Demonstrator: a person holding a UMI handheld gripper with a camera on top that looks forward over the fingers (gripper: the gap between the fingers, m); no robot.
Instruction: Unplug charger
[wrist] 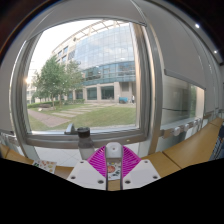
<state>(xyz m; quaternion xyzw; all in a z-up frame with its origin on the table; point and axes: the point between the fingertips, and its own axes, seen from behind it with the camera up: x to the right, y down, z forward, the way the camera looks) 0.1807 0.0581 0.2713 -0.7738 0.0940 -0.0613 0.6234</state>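
A small white charger [114,150] sits pinched between the tips of the gripper [113,158]. The two fingers are drawn in to a narrow gap, and their magenta pads [98,161] appear to press on it from either side. Its lower part is hidden between the fingers, and no socket or cable can be made out.

Just beyond the fingertips runs a pale windowsill [60,140], where a small dark object [78,130] stands a little to the left of the charger. A light wooden surface [190,150] shows to either side of the fingers.

Behind the sill rises a large window [90,70], with a thick upright frame bar [152,80] on its right. Through the glass lie a green lawn [100,115], leafy trees [52,78] and a multi-storey glass-fronted building [105,60] under a bright sky.
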